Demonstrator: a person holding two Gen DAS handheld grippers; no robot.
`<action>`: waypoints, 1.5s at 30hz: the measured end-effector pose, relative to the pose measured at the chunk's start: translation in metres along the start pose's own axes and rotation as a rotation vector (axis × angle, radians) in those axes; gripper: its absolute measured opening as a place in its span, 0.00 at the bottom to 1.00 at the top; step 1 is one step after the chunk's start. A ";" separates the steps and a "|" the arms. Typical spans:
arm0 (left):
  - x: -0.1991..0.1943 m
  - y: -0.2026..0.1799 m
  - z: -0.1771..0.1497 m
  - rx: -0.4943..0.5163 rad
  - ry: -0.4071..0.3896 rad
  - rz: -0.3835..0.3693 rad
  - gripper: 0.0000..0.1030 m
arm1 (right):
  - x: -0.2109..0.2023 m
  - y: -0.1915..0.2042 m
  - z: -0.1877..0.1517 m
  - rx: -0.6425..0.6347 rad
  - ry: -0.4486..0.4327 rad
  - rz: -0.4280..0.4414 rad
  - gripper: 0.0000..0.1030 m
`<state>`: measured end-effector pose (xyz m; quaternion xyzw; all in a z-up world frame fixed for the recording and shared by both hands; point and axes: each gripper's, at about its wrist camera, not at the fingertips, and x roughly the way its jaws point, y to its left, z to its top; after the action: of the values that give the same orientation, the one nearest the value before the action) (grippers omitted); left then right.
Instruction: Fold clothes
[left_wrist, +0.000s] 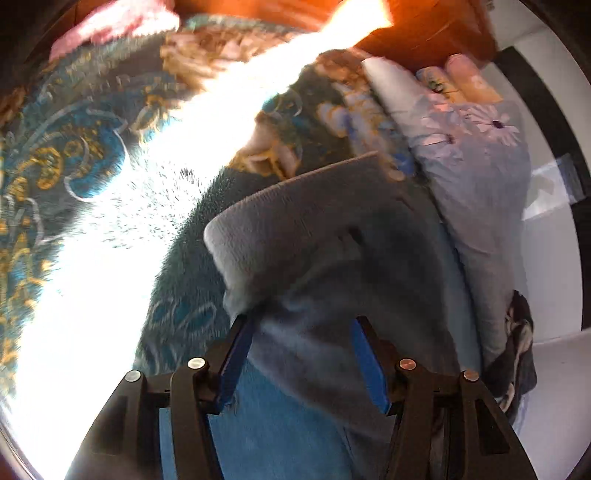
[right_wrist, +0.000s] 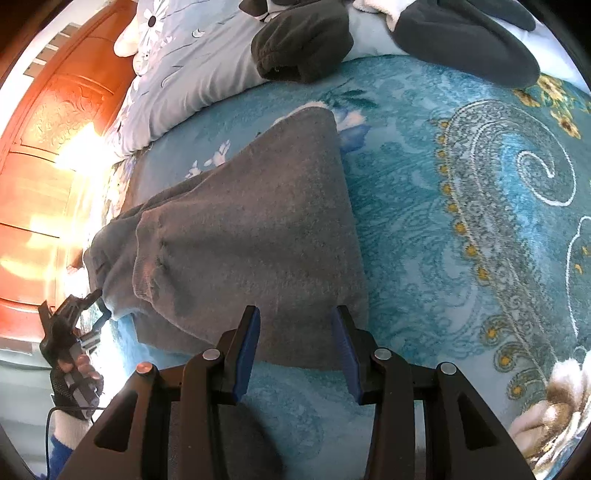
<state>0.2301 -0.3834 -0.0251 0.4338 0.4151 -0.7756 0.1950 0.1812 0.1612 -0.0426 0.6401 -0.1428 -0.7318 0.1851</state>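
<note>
In the right wrist view, the wooden headboard (right_wrist: 40, 155) glows orange at the far left under strong sunlight. Below it the left tongs (right_wrist: 96, 308) are seen from outside, held in a gloved hand (right_wrist: 74, 369); their tips sit at the left corner of the grey sweater (right_wrist: 251, 236), but whether they pinch cloth there cannot be told from this angle. From the left wrist view, the left tongs (left_wrist: 301, 332) stand spread, with a raised fold of the grey sweater (left_wrist: 314, 240) lying between and beyond the blue pads (left_wrist: 367, 354); the picture is blurred.

The sweater lies partly folded on the teal patterned blanket (right_wrist: 461, 221) covering the bed, a sleeve doubled over its body. The right tongs (right_wrist: 295, 321) are spread too, hovering over the sweater's near edge, nothing between them.

Behind the sweater lies a pale lilac quilt (right_wrist: 177, 74) with white flowers, and on it dark garments (right_wrist: 303, 44), one lined in white (right_wrist: 465, 37). No containers, labels or writing can be read.
</note>
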 end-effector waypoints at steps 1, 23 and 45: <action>-0.009 -0.002 -0.004 0.016 -0.024 -0.005 0.58 | -0.001 -0.002 0.000 0.004 0.000 -0.002 0.41; 0.043 0.024 0.049 -0.057 -0.049 -0.107 0.28 | 0.006 -0.003 0.007 0.011 0.017 0.008 0.41; -0.044 -0.308 -0.123 0.884 0.030 -0.332 0.20 | -0.029 -0.030 0.001 0.107 -0.117 0.161 0.41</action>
<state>0.1124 -0.1074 0.1234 0.4141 0.1118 -0.8923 -0.1411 0.1808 0.2014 -0.0304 0.5917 -0.2431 -0.7420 0.2004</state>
